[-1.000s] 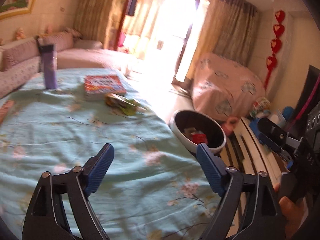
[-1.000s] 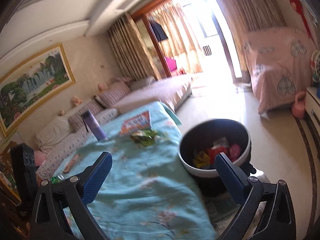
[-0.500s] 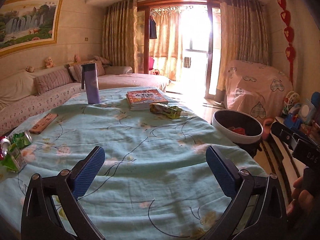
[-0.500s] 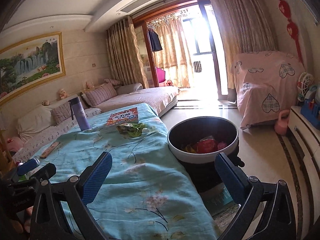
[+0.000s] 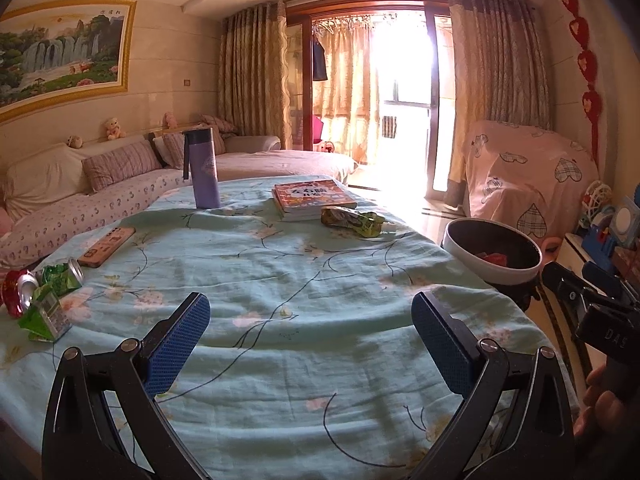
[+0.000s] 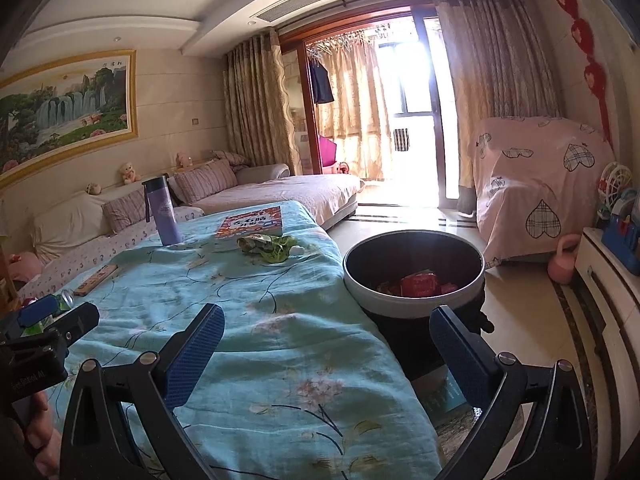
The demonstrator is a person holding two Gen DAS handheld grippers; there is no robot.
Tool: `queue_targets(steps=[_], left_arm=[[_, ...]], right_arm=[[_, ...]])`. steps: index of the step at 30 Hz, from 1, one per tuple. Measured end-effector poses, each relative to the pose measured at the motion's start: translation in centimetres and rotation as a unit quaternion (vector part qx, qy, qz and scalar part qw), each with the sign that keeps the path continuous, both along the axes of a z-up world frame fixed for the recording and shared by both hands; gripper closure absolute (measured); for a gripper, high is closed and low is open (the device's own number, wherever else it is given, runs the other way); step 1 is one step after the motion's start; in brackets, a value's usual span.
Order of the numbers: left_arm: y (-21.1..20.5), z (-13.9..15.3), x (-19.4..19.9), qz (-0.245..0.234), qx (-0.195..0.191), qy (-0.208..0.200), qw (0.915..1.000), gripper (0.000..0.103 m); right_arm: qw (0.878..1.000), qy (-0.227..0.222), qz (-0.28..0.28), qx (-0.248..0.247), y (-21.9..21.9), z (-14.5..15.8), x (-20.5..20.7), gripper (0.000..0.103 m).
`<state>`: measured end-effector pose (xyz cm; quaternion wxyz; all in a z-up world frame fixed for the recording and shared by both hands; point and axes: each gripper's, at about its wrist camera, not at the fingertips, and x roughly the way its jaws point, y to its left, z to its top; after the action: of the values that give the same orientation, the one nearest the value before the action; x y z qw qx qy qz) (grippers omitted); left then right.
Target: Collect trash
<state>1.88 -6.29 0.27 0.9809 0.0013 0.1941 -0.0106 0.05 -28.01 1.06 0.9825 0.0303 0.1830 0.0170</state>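
Jaws: left gripper [image 5: 310,326] and right gripper [image 6: 326,338] both spread wide, nothing between the pads.
Table [image 5: 320,280]: covered in a pale blue floral cloth.
Trash, far side: green snack wrapper [image 5: 352,221] just beside the book [image 5: 312,197].
Trash, left edge: crushed cans [image 5: 24,292] and a green carton [image 5: 46,316].
Bin [image 6: 414,276]: on the floor beside the table, red wrappers inside.
Other: purple bottle [image 5: 204,168], upright; remote [image 5: 106,246].

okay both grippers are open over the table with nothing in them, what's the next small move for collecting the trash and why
Probably ease the left gripper left toward the crushed cans and green wrapper at the table's left edge. Both it and the right gripper stand open and hold nothing. That litter lies on the left gripper's side, nearer than the green snack packet by the book. The bin already holds red scraps.
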Motion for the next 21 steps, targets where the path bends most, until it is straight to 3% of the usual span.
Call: queue_targets(steps=[21], left_arm=[[0.05,0.37,-0.65,0.007,0.012,-0.013,0.9998,0.000]], right_arm=[[1.000,-0.014,0.007,-0.004,0.54,0.24,-0.94,0.000]])
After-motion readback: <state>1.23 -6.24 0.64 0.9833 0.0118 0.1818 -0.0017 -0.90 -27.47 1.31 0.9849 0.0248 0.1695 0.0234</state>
